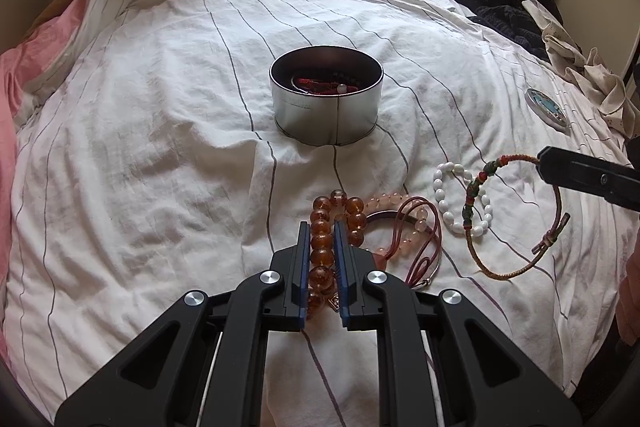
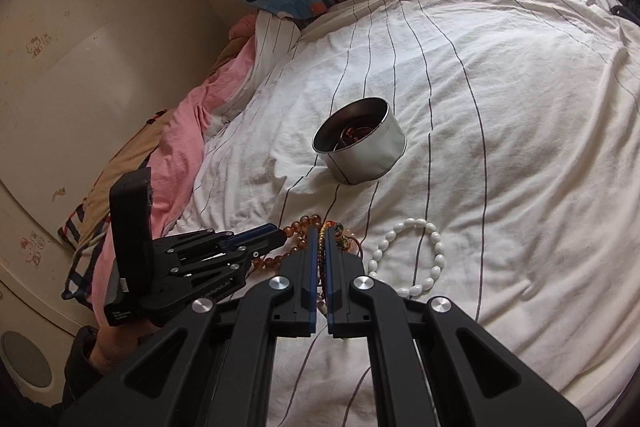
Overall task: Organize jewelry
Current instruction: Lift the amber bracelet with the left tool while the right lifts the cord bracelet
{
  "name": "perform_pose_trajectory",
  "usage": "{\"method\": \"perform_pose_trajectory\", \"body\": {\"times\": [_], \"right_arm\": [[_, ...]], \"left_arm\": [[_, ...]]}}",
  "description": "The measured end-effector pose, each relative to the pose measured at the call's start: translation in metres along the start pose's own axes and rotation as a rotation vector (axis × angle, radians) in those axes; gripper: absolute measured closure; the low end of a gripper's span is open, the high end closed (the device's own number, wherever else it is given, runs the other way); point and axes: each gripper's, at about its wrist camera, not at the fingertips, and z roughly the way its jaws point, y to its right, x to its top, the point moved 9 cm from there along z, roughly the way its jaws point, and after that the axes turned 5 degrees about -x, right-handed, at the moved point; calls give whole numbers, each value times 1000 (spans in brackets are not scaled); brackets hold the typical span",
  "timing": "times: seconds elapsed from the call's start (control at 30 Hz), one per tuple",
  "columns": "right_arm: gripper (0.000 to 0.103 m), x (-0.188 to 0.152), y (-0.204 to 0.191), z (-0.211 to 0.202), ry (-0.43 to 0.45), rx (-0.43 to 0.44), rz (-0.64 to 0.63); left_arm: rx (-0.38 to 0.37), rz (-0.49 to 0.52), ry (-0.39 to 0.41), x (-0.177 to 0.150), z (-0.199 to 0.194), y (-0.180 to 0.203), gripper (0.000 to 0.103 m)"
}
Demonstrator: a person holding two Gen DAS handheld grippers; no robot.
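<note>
In the left wrist view, the left gripper [image 1: 322, 227] has its jaws closed on the amber bead bracelet [image 1: 322, 242], whose large beads run in a row between the blue-edged fingers [image 1: 304, 259]. The round metal tin [image 1: 326, 95] stands on the striped white sheet [image 1: 160, 107] beyond the gripper, open, with red jewelry inside. Nearer than the tin and to its right lie a pale pink bead bracelet [image 1: 390, 201] with a red cord [image 1: 420, 227] across it, then a white bead bracelet [image 1: 452, 211], then a braided cord bracelet [image 1: 508, 227] whose upper end meets the tip of the right gripper [image 1: 541, 163]. A round lid [image 1: 548, 111] lies further right of the tin. In the right wrist view, the right gripper [image 2: 319, 231] is clamped on the braided cord bracelet [image 2: 320, 247], seen as a yellow-red strand between its fingers. The tin [image 2: 360, 151] stands beyond it; the white bead bracelet [image 2: 408, 255] lies nearer than the tin, just right of the gripper. The left gripper [image 2: 280, 233] reaches in from the left, over the amber bead bracelet [image 2: 302, 223].
</note>
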Motion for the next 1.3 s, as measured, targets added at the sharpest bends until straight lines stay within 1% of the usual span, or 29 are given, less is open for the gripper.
{"method": "perform_pose_trajectory", "body": {"times": [0.07,0.2,0.33,0.43,0.67,0.73,0.8,0.9,1.13,1.23,1.27,1.3], "right_arm": [[99,-8,10,5,-16,-22,16],[99,-22,31,10,-38,-34,68],[99,-28,41,8,-41,-44,91],[99,-24,39,2,-27,-21,95],[99,-8,14,-19,20,104,117],[99,-7,14,-21,23,110,119],[99,-10,19,-18,12,85,119],[99,-15,30,-12,-4,74,155],[99,-16,41,-14,12,57,169],[99,-15,45,-15,20,58,174],[99,-15,46,-15,23,59,177],[99,-14,47,-15,24,61,181]], "left_arm": [[0,3,-3,0,1,0,92],[3,5,-4,-1,2,1,92],[5,10,-7,-1,2,1,92],[7,11,-9,-1,3,1,92],[8,13,-14,-1,4,1,92],[2,7,-10,-1,4,1,92],[-14,-8,-3,0,3,0,92],[-52,-48,13,1,-1,-4,92],[-184,-180,90,10,-17,-13,92],[-210,-211,114,12,-24,-17,95],[-217,-220,128,13,-28,-18,98],[-222,-226,137,15,-31,-19,98]]}}
